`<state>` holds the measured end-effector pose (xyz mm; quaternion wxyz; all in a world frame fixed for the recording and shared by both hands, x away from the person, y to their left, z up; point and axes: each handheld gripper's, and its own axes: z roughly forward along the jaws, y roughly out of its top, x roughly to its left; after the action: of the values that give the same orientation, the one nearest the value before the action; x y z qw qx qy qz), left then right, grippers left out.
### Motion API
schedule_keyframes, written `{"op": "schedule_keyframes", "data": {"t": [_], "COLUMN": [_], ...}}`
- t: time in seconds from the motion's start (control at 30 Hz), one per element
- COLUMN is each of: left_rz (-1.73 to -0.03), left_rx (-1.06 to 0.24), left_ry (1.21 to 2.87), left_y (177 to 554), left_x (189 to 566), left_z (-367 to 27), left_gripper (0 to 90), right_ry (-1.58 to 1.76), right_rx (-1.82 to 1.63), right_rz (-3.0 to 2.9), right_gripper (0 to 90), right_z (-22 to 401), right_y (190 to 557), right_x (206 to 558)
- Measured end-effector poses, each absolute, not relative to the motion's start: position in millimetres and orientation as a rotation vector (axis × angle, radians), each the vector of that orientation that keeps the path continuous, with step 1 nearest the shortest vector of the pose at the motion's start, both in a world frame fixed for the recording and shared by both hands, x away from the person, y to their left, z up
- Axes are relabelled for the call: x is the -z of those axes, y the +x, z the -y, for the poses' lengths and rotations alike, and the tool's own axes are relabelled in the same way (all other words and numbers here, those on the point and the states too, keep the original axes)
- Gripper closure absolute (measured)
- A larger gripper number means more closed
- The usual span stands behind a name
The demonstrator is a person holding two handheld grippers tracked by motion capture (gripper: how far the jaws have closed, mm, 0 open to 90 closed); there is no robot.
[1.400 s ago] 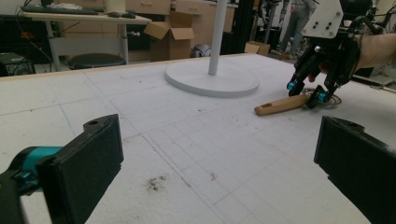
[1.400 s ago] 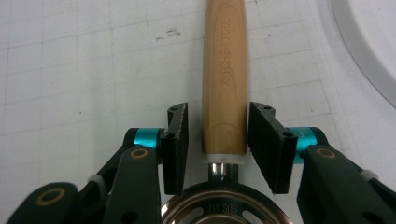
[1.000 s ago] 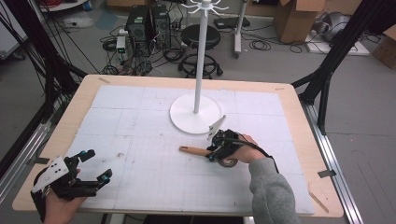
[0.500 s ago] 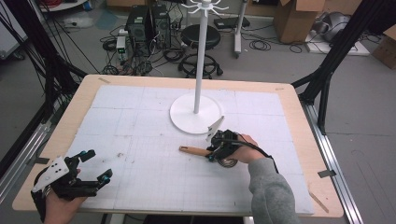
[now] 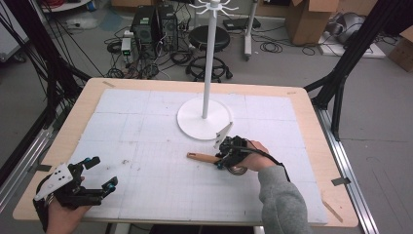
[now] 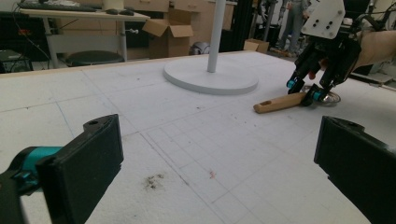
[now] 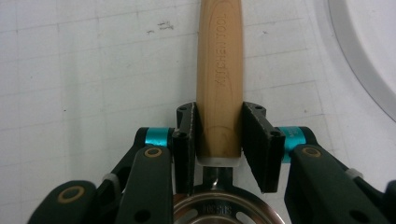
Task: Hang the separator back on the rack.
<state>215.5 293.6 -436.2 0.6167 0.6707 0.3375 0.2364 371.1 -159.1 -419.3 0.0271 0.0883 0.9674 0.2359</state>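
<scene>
A: Near edge first. Left tongs (image 5: 100, 176) sit at the near left corner of the table (image 5: 146, 97), jaws spread wide, nothing between them. In the left gripper view the two black pads frame bare white surface.

B: Noted. Right tongs (image 5: 223, 157)?

A: Right of centre, lowered onto a wooden-handled utensil (image 5: 204, 157) that lies flat on the table. In the right gripper view the wooden handle (image 7: 218, 84) runs straight up between the two pads (image 7: 185, 135). The left pad looks to touch the wood; on the right a thin gap may remain. Jaws narrowed to about handle width, so I judge contact made, full clamp not certain.

B: Long axis of the handle?

A: Roughly parallel to the near edge. Free end points toward the left edge; the metal head (image 7: 224, 207) sits under the right hand (image 5: 253, 158). The tongs straddle the handle close to where the wood meets the metal neck, pads across the axis.

B: So which hand is nearer?

A: The right, plainly. The left is well apart from the utensil.

B: Farther back?

A: White stand (image 5: 210, 58) on a round base (image 5: 195, 122), just beyond the right tongs toward the far edge. Pegs at its top. My guess: the coming move lifts the utensil toward it.
</scene>
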Motion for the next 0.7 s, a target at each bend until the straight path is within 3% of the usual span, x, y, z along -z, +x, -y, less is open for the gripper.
{"op": "schedule_keyframes", "data": {"t": [0.7], "left_rz": [-0.780], "left_rx": [-0.546], "left_ry": [1.547], "left_y": [215.3], "left_x": [436.3], "left_z": [-294.9], "left_gripper": [1.7], "right_ry": [0.304], "right_rx": [-0.702], "right_rz": [-2.957], "right_gripper": [68.8], "right_z": [158.1], "right_y": [364.4], "right_x": [416.5]}}
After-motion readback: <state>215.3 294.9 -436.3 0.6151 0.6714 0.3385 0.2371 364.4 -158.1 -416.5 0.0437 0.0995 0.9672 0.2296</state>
